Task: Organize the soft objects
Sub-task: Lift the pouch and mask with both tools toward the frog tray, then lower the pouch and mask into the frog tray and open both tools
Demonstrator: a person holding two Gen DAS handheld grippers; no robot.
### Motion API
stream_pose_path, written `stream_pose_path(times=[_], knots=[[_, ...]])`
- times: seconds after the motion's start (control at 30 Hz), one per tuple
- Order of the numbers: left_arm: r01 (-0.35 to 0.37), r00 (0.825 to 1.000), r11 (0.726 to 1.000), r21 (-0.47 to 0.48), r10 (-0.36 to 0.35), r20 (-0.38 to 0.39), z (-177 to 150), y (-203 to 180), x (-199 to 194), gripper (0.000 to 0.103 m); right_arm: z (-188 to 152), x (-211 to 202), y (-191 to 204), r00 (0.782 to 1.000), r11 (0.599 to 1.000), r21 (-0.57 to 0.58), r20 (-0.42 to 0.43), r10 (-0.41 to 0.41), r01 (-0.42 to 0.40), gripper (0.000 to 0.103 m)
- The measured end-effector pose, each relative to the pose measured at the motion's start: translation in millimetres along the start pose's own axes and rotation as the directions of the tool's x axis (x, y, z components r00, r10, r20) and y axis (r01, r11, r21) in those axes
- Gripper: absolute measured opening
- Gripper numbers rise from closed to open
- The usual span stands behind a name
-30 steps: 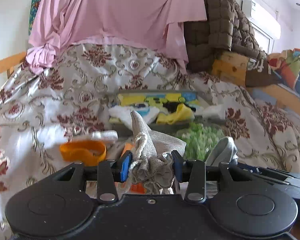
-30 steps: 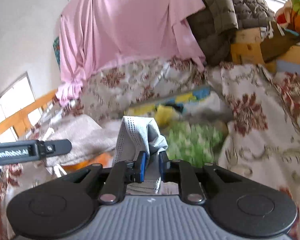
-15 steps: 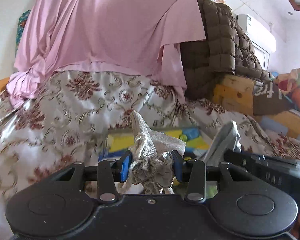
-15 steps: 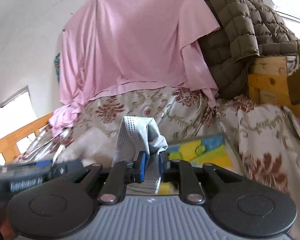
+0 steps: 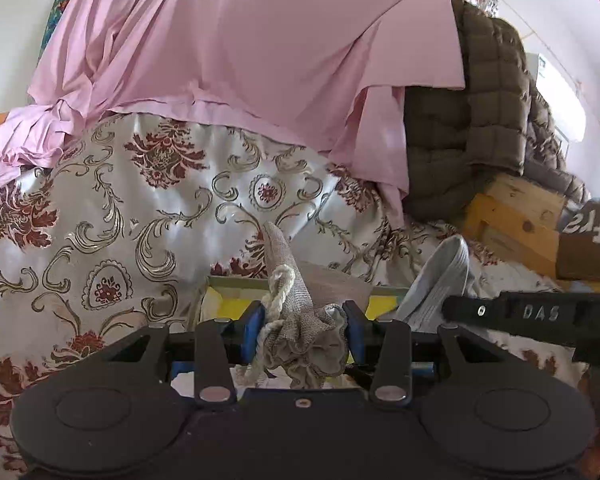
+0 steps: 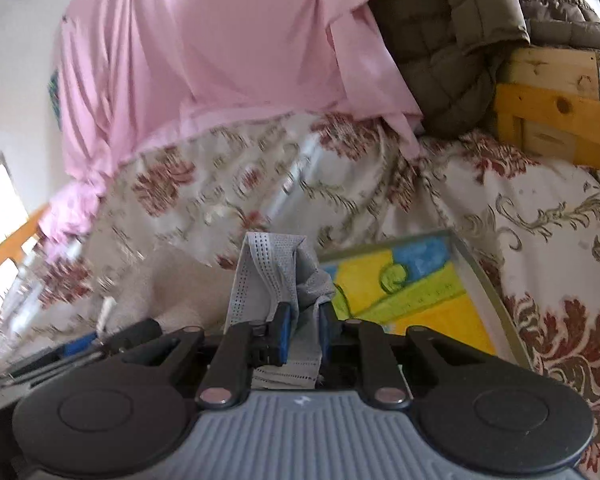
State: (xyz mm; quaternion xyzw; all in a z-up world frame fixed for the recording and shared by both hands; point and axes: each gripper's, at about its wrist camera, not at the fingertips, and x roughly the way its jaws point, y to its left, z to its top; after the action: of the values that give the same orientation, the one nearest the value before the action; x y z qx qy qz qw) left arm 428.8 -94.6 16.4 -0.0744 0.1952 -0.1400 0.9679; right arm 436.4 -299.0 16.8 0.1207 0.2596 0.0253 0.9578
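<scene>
Grippers both loaded: left gripper (image 5: 303, 334) pinches a beige drawstring pouch (image 5: 300, 312) by its gathered neck, so the body sticks up past the fingers; right gripper (image 6: 302, 330) clamps a folded grey cloth (image 6: 274, 276) near its lower edge. Both held above the near edge of the yellow-and-blue tray (image 6: 424, 284) on the floral bedspread (image 5: 100, 216), probably lined up for dropping in.
</scene>
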Motion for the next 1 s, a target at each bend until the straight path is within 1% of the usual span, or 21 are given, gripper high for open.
stream_pose_path(times=[0.17, 0.3, 0.47, 0.57, 0.63, 0.77, 0.93, 1.0], knots=[[-0.030, 0.998, 1.000, 0.004, 0.030, -0.050, -7, 1, 16, 0.044, -8, 9, -1, 0.999, 1.000, -0.010, -0.036, -0.011, 0.010, 0.017], [-0.029, 0.997, 0.999, 0.016, 0.030, -0.066, -10, -1, 23, 0.044, -9, 12, -3, 0.999, 1.000, -0.006, -0.052, -0.013, 0.013, 0.019], [-0.021, 0.996, 0.999, 0.041, 0.025, -0.091, -11, -6, 27, 0.045, -9, 18, 2, 0.996, 0.996, -0.054, -0.063, -0.069, 0.066, 0.023], [-0.021, 0.991, 0.998, 0.063, 0.029, -0.129, -14, -10, 32, 0.045, -10, 21, 2, 0.995, 0.996, -0.053, -0.072, -0.075, 0.071, 0.027], [-0.019, 0.990, 0.997, 0.079, 0.029, -0.139, -16, -12, 33, 0.045, -11, 21, 2, 0.994, 0.995, -0.059, -0.078, -0.079, 0.075, 0.033], [-0.013, 0.988, 0.996, 0.089, 0.026, -0.153, -20, -13, 34, 0.045, -12, 21, 0, 0.994, 0.995, -0.067, -0.079, -0.078, 0.073, 0.039], [-0.017, 0.986, 0.995, 0.100, 0.033, -0.162, -21, -13, 33, 0.046, -12, 19, 1, 0.992, 0.990, -0.103, -0.069, -0.102, 0.094, 0.055], [-0.025, 0.986, 0.993, 0.115, 0.044, -0.158, -22, -14, 31, 0.047, -12, 17, 1, 0.992, 0.987, -0.122, -0.059, -0.109, 0.101, 0.059]])
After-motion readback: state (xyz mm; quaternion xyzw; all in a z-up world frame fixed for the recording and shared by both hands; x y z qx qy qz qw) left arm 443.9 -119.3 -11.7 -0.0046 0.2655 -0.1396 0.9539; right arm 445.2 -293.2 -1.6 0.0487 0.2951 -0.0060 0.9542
